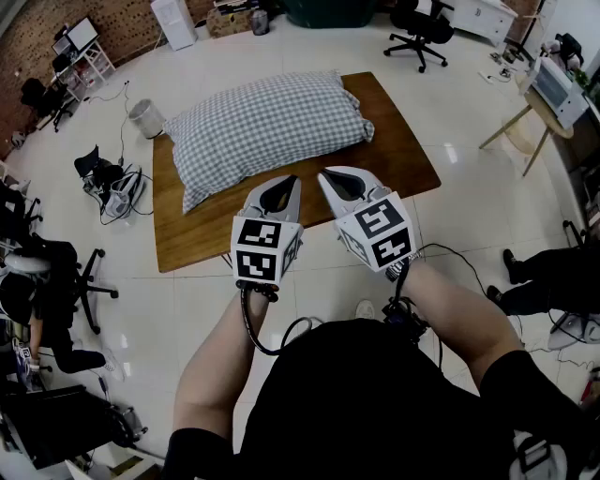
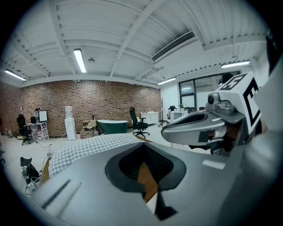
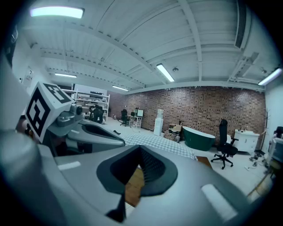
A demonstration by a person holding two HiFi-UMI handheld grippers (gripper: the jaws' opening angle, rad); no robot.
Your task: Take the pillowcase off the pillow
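A pillow in a grey-and-white checked pillowcase (image 1: 264, 128) lies flat on a low brown wooden table (image 1: 398, 150). Both grippers hang side by side over the table's near edge, just short of the pillow and not touching it. The left gripper (image 1: 291, 178) is shut with nothing between its jaws. The right gripper (image 1: 323, 174) is shut and empty too. In the left gripper view the checked pillowcase (image 2: 86, 148) shows beyond the left gripper (image 2: 143, 148), with the right gripper (image 2: 164, 129) on the right. In the right gripper view the pillowcase (image 3: 159, 143) lies past the right gripper (image 3: 140, 148).
White tiled floor surrounds the table. A small white bin (image 1: 145, 117) stands by the table's far left corner. Bags and cables (image 1: 112, 183) lie to the left. Black office chairs (image 1: 420, 28) stand at the back and left. A green tub (image 2: 112, 126) sits by the brick wall.
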